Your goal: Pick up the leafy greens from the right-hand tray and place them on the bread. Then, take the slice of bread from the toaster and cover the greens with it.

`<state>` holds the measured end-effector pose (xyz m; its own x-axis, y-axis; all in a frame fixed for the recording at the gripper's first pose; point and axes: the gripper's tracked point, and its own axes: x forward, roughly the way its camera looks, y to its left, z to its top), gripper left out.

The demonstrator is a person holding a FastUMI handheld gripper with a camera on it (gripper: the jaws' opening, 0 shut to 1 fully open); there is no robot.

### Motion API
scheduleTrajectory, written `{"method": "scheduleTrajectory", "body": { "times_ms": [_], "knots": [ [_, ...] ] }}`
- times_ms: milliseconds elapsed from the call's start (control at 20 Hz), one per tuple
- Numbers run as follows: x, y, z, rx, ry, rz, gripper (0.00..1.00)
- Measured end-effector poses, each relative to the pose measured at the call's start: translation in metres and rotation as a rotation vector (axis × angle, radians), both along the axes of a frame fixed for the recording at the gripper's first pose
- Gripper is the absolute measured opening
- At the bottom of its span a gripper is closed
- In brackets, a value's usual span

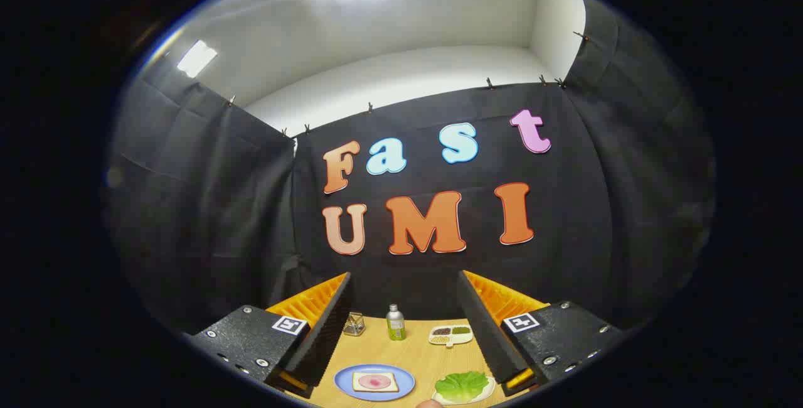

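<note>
With its fingers standing wide apart and empty, the gripper (404, 332) is hovering above the counter (414, 354), the leafy greens (462, 385) lying just right of the bread (375, 381); a shallow pinch is likely risking torn or dropped leaves.

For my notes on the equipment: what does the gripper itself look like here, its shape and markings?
The gripper has two flat, wedge-like fingers with ribbed inner faces. Each finger sits on a black, rough-textured block fixed with silver screws. Each block carries a small square black-and-white marker. The fingers stand open, nothing between them.
</note>
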<state>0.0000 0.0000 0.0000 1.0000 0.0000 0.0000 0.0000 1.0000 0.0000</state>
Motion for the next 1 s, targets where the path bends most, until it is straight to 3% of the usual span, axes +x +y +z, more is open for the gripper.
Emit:
{"method": "scheduleTrajectory", "body": {
  "times_ms": [1000],
  "knots": [
    [-0.001, 0.012, 0.018, -0.034, -0.025, 0.059, 0.98]
  ]
}}
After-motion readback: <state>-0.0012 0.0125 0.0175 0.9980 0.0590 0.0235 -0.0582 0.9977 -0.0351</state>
